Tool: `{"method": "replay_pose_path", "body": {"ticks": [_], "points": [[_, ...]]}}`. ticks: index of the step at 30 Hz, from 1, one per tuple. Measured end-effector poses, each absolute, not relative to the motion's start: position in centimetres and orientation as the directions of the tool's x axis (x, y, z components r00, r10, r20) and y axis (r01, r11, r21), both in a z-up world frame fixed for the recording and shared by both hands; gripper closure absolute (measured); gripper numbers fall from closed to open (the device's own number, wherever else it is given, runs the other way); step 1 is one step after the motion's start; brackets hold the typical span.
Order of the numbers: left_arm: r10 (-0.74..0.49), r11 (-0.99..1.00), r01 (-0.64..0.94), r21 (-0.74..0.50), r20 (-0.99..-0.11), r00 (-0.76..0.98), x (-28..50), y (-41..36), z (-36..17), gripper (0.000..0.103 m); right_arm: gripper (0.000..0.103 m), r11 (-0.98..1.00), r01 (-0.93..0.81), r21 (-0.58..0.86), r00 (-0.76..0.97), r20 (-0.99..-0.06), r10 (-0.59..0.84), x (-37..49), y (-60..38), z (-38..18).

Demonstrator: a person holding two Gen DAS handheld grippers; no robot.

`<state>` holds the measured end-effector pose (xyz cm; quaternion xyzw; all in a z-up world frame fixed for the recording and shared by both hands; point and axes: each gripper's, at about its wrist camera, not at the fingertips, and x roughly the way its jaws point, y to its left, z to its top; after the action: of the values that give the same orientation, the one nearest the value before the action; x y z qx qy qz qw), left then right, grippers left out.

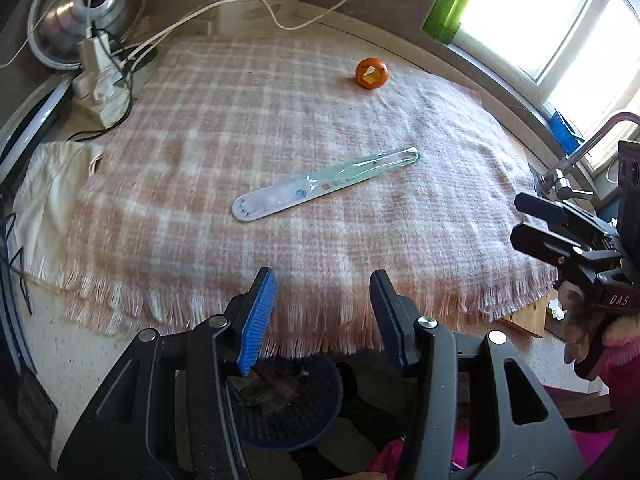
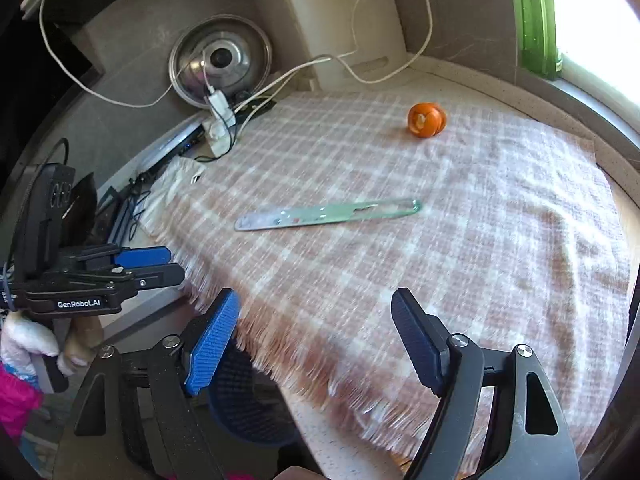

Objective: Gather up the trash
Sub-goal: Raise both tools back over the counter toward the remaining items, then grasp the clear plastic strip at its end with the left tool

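A long clear plastic toothbrush package [image 1: 324, 184] lies on the pink checked cloth [image 1: 240, 120]; it also shows in the right wrist view [image 2: 328, 214]. An orange peel ball [image 1: 372, 73] sits farther back, also in the right wrist view [image 2: 426, 119]. A dark blue mesh waste basket [image 1: 288, 404] stands below the table's front edge with scraps inside, also in the right wrist view [image 2: 244, 396]. My left gripper [image 1: 322, 312] is open and empty above the basket. My right gripper [image 2: 316, 340] is open and empty at the cloth's fringe.
A white power strip with cables [image 1: 100, 84] and a metal lid [image 1: 76, 4] stand at the back left. A green bottle [image 1: 452, 4] stands by the window. A tap [image 1: 576, 160] is at the right. A white cloth [image 1: 48, 184] lies at the left.
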<state>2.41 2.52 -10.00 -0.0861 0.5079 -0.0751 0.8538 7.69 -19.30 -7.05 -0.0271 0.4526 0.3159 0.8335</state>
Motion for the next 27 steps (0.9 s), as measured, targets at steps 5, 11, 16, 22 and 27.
{"method": "replay_pose_path", "body": {"ticks": [5, 11, 16, 22, 27], "points": [[-0.219, 0.976, 0.091, -0.199, -0.873, 0.436, 6.4, 0.9, -10.2, 0.053, 0.022, 0.818, -0.534, 0.215, 0.427, -0.766, 0.481, 10.4, -20.8, -6.4], [-0.151, 0.98, 0.176, -0.091, -0.919, 0.365, 10.4, -1.4, -11.4, 0.053, 0.022, 0.835, -0.478, 0.272, 0.402, -0.778, 0.483, 14.5, -23.0, -6.5], [-0.072, 0.969, 0.246, 0.001, -0.955, 0.288, 13.3, -2.7, -13.4, 0.053, 0.022, 0.842, -0.435, 0.319, 0.368, -0.791, 0.49, 16.9, -24.5, -7.4], [0.035, 0.942, 0.318, 0.108, -0.973, 0.227, 15.8, -3.7, -15.5, 0.053, 0.022, 0.84, -0.424, 0.338, 0.347, -0.796, 0.496, 18.6, -25.3, -8.2], [-0.008, 0.937, 0.348, 0.046, -0.988, 0.151, 17.1, -3.8, -16.5, 0.053, 0.022, 0.845, -0.395, 0.36, 0.332, -0.802, 0.497, 20.5, -26.0, -8.9]]}}
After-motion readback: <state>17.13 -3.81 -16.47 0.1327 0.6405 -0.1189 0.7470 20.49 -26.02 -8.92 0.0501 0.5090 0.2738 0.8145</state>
